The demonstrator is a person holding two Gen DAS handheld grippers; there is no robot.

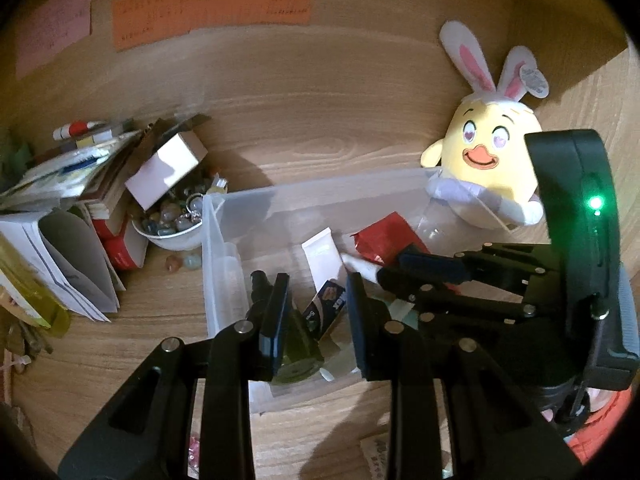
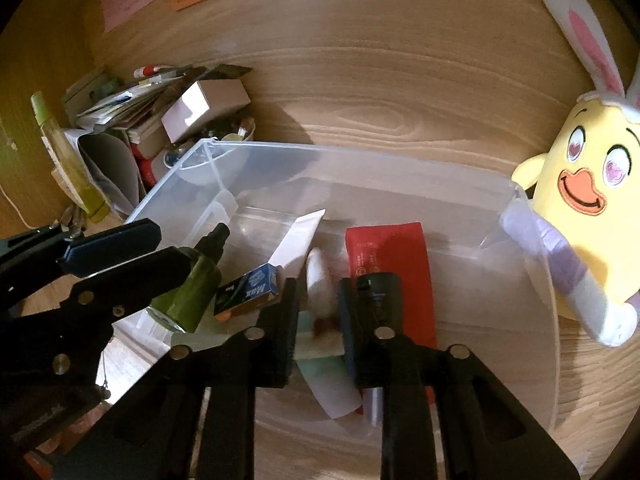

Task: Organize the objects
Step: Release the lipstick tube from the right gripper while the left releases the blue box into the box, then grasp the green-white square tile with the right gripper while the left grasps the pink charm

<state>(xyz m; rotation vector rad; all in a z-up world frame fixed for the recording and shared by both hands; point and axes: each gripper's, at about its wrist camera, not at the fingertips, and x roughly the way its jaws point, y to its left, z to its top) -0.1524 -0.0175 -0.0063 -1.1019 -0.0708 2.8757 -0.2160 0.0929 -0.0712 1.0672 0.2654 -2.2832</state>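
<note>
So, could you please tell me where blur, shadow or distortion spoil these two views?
Left wrist view: fisheye bends the clear bin; the left gripper throws a shadow. Right wrist view: the white item between the right gripper fingers is smeared.

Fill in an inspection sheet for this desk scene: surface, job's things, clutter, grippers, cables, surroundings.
Surface: wood-grain desk.
Job's things: clear plastic bin holding a red packet, white tube, green bottle, small blue box.
Clutter: leaning books and papers; bowl of marbles.
Grippers: left gripper and right gripper both open over the bin.
Cables: nothing seen.
Surroundings: yellow plush chick beside the bin; coloured notes on the wall.
</note>
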